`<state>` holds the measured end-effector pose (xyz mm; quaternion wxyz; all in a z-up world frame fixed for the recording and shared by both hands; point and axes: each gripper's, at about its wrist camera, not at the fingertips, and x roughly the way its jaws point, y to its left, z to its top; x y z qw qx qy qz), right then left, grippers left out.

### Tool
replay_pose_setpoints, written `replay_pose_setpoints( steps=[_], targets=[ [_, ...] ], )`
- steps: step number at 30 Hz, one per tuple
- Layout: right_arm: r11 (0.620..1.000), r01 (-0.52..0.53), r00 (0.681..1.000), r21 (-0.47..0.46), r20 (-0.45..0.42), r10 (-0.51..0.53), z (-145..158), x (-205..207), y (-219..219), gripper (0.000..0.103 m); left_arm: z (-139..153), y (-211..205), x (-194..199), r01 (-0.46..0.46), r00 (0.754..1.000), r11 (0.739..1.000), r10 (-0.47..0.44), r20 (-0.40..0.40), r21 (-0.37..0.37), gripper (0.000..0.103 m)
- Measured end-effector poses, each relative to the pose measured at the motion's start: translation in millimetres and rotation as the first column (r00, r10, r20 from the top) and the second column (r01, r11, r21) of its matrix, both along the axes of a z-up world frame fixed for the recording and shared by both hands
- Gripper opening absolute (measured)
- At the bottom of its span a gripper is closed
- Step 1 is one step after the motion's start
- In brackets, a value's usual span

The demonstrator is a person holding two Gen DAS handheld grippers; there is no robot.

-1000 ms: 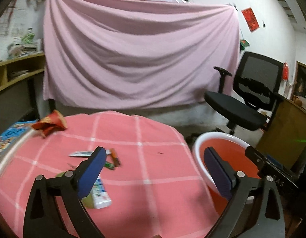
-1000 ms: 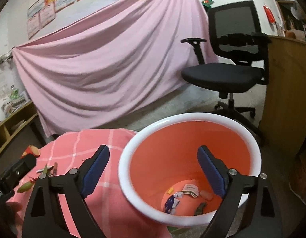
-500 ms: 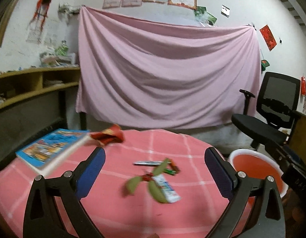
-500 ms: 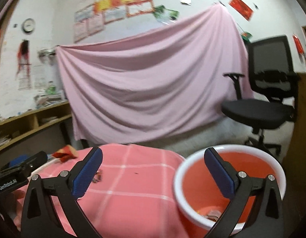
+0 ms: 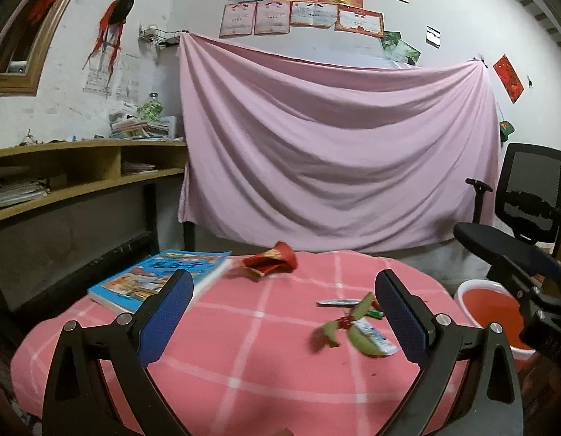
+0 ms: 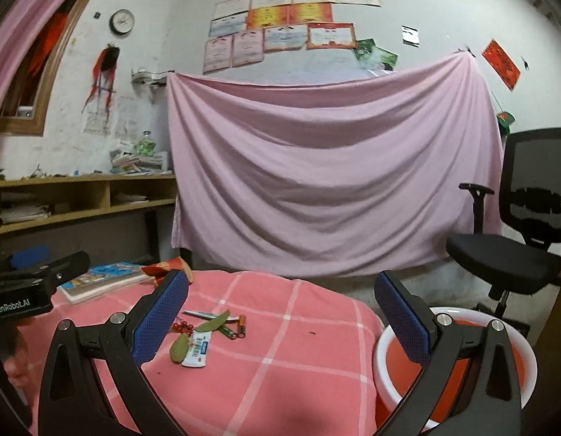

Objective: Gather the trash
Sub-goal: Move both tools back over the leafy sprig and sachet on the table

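Trash lies on the pink checked tablecloth (image 5: 244,345): green leaves with red berries (image 5: 347,327), a white-blue wrapper (image 5: 376,338), a silver wrapper (image 5: 336,302) and a crumpled red packet (image 5: 271,262). In the right wrist view I see the leaves (image 6: 211,325), the wrapper (image 6: 198,348) and batteries (image 6: 238,327). The orange bin with a white rim (image 6: 458,359) stands right of the table, also in the left wrist view (image 5: 487,309). My left gripper (image 5: 280,319) is open and empty above the table. My right gripper (image 6: 280,323) is open and empty, between table and bin.
A blue picture book (image 5: 160,279) lies at the table's far left. A black office chair (image 6: 516,239) stands right of the bin. A pink sheet (image 5: 335,160) hangs on the wall behind. Wooden shelves (image 5: 69,178) run along the left wall.
Both grippers have risen and swung left, away from the bin toward the table. The right wrist view no longer looks down into the bin. Both stay open.
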<state>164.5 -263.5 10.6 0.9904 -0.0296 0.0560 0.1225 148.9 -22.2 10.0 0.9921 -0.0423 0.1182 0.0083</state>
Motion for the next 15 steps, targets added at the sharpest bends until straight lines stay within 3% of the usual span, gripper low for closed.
replay_pose_setpoints(
  steps=[15],
  targets=[
    [0.998, -0.062, 0.998, -0.011, -0.032, 0.061, -1.2, 11.0, 33.2, 0.103, -4.5, 17.2, 2.1, -0.018, 1.0, 1.0, 0.018, 0.011, -0.008, 0.098]
  ],
)
